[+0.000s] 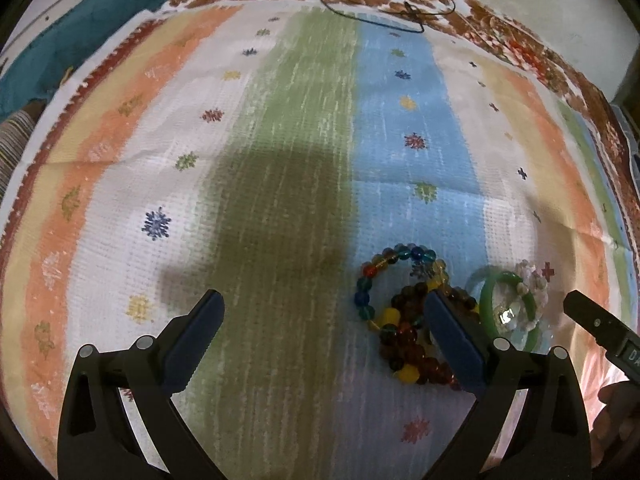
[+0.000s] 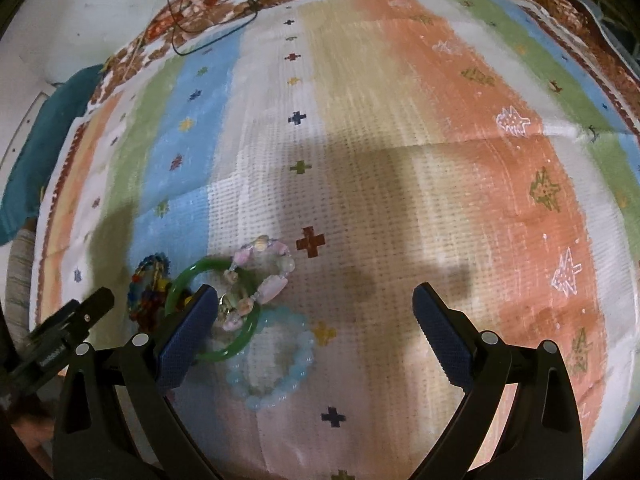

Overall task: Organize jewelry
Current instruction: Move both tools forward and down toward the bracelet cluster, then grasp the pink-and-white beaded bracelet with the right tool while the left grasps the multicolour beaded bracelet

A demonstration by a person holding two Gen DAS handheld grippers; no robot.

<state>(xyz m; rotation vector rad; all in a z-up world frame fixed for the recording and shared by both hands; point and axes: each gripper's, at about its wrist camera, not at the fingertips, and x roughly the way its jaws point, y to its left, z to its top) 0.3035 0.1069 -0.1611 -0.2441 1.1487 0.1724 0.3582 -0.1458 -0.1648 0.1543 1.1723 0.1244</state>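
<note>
1. The left gripper (image 1: 324, 312) is wide open and holds nothing; the right gripper (image 2: 312, 312) is the same.
2. Both hover above the jewelry, probably to choose 1 piece.
3. The multicolored bead bracelet (image 1: 370, 280), green bangle (image 2: 240, 350), pink bracelet (image 2: 276, 282) and pale blue bracelet (image 2: 296, 376) lie together, overlapping.
4. Under them is a striped cloth (image 1: 280, 128) on a bed.

Dim warm light; dark shadows mid-cloth (image 1: 280, 208); fisheye bending at edges; slight blur.
</note>
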